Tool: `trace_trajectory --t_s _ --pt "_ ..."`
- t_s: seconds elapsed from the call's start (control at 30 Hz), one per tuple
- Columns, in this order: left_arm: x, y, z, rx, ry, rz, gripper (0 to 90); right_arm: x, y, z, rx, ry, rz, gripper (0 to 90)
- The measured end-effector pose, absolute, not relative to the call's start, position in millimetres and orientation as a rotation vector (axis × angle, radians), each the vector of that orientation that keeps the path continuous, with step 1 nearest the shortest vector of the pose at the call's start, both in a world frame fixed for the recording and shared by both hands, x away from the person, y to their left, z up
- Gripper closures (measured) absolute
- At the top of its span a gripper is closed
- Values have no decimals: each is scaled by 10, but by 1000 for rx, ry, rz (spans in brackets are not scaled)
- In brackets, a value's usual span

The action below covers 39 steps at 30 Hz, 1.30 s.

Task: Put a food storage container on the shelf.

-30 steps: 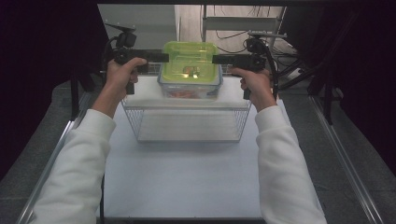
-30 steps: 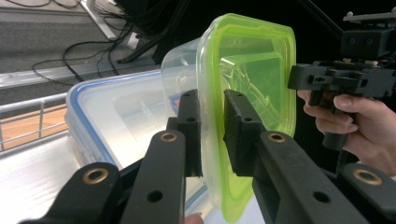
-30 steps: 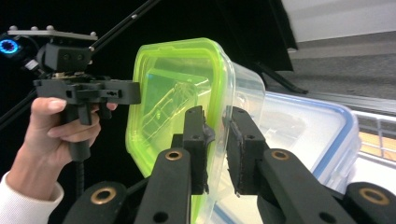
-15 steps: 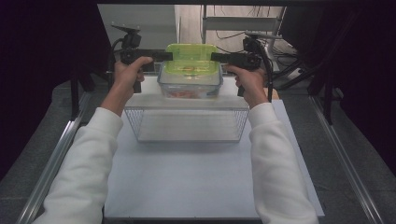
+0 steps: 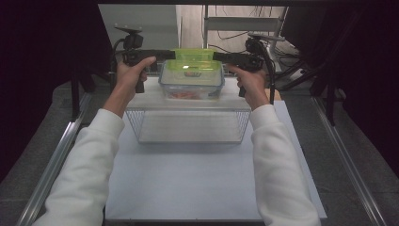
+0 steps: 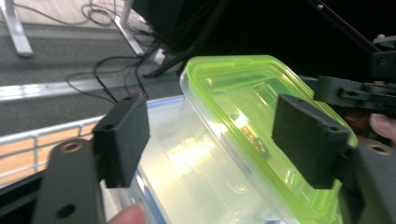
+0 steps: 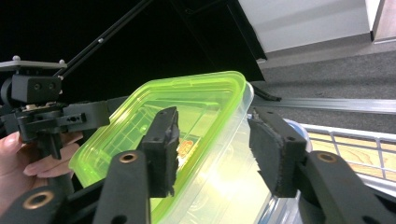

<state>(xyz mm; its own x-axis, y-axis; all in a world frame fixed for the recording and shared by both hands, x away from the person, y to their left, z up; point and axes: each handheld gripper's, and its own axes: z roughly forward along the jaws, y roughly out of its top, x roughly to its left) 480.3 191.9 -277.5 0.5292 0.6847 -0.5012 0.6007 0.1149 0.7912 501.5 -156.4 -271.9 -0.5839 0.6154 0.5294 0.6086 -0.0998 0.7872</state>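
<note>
The jaws of both grippers have just been opening, and now they stand apart with the edge of the box between them but no pads pressing on it, so both have let go. The left gripper [image 5: 170, 54] is at the left end of the clear food box with a green lid [image 5: 192, 74], and the right gripper [image 5: 217, 55] is at the right end. In the left gripper view the green lid [image 6: 261, 126] sits between the two black pads [image 6: 122, 139] with a gap on each side. In the right gripper view the box [image 7: 187, 140] is also loose between the pads [image 7: 163, 144]. The box sits on top of a clear wire-sided rack [image 5: 188, 123], at the far part of the white tabletop [image 5: 197, 188]. Something red and orange is inside it, but I cannot tell what. The step in hand looks like setting the box down and letting go. To do it well, I think both hands should pull straight out sideways, away from the ends, so that no pad catches the lid rim and drags the box off the rack. The box lies flat with its lid up. Its long side runs left to right across the tabletop, from one gripper to the other.
</note>
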Motion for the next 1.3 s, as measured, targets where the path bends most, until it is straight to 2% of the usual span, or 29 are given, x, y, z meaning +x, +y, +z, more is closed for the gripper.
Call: trace_trajectory --t_s 0.13,0.2,0.3,0.43,0.53,0.93,1.3 --pt "4747 1933 -2744 1587 1109 93 241 4971 -1595 -2692 1425 2089 1857 490" --pt "4702 1959 -2723 1594 1101 99 243 4932 -1632 -2667 1408 2078 1870 516" --pt "4617 2031 -2695 1578 1082 86 244 4857 -1719 -2631 1402 2066 1872 613" --pt "4498 2112 -2692 1610 1075 101 243 4753 -1835 -2651 1431 2081 1749 808" --pt "4429 2155 -2714 1605 1069 97 242 4701 -1836 -2734 1414 2171 1633 887" --pt "4404 2186 -2786 1618 1076 86 235 4689 -1545 -2936 1356 2272 1607 891" --pt "4371 2193 -2816 1622 1074 84 230 4673 -1584 -2927 1355 2254 1624 890"
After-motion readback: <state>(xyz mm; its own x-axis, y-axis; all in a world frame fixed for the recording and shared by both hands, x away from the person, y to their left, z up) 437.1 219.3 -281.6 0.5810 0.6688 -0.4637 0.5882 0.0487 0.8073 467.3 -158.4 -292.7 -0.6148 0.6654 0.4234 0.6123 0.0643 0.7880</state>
